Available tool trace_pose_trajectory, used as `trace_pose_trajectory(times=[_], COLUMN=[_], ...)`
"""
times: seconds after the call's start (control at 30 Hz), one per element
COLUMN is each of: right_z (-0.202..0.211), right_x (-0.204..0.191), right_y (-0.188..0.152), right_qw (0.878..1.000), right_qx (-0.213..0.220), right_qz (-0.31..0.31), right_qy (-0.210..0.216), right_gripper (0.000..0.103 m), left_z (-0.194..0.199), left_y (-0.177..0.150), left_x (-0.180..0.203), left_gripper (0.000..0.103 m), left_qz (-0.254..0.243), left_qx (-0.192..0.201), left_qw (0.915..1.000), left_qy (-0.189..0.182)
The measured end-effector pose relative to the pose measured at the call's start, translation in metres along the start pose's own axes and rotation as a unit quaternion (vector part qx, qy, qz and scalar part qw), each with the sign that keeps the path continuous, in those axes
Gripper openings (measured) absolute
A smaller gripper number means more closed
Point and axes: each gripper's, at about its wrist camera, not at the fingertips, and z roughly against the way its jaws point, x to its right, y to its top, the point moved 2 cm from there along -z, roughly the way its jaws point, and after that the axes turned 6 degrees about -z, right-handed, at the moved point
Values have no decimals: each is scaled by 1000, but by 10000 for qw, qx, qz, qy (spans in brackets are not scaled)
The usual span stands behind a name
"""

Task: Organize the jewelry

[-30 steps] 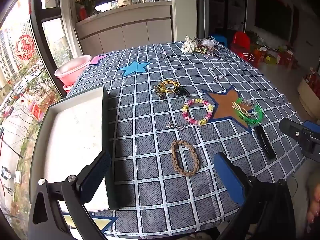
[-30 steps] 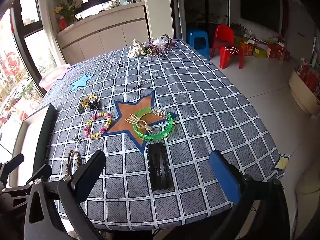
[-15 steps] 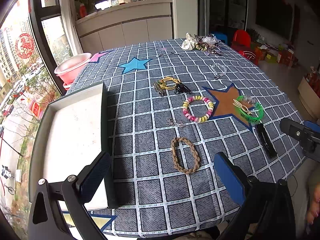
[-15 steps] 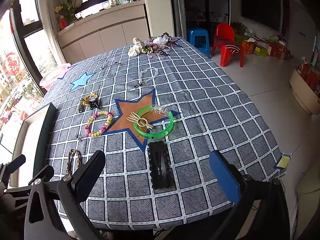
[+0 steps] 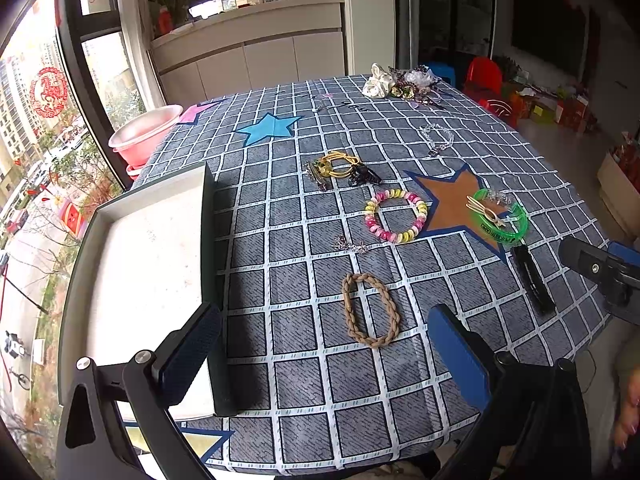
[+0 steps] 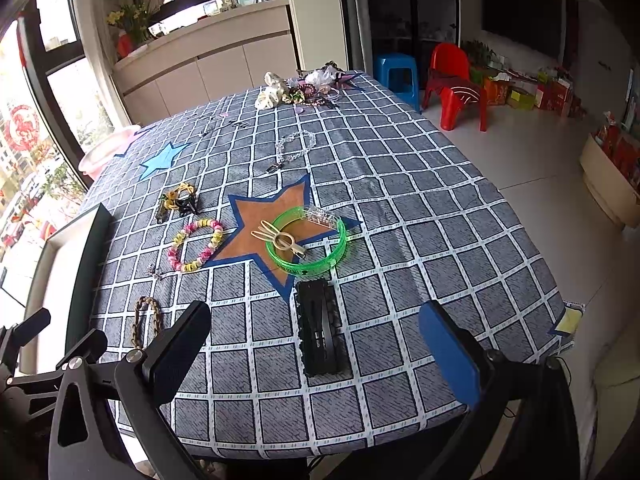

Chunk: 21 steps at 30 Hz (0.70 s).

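Jewelry lies on a checked grey tablecloth. A brown braided band (image 5: 370,309) lies nearest my open, empty left gripper (image 5: 324,348). A pink-yellow bead bracelet (image 5: 396,216), a green bangle (image 5: 500,220) with a beige clip, a yellow band cluster (image 5: 340,168) and a clear chain (image 5: 438,138) lie beyond. A white-lined tray (image 5: 148,280) sits at the left. My right gripper (image 6: 316,356) is open and empty, hovering over a black hair clip (image 6: 320,330). The green bangle (image 6: 306,246) lies just past it.
A pile of scrunchies and hair pieces (image 6: 300,86) lies at the table's far end. A pink basin (image 5: 144,136) stands beyond the left edge. Red chair (image 6: 456,88) and blue stool (image 6: 394,76) stand on the floor at right. The table's near edge is below both grippers.
Both grippers have drifted slightly; the jewelry sits a touch lower in both views. Both jaws stay open and nothing on the table moved.
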Motion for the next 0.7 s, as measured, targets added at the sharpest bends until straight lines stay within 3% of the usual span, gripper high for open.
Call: trace_pose_trajectory(times=[0.7], right_z=[-2], right_x=[0], right_y=[-1], right_qw=[10000], right_qx=[-29], right_qz=[-1], right_qy=[19], right_gripper=[103], left_z=[0], left_y=[1], left_x=[4], left_gripper=[103], left_qz=[-61], left_qx=[-46], left_qw=[10000], left_qy=[26])
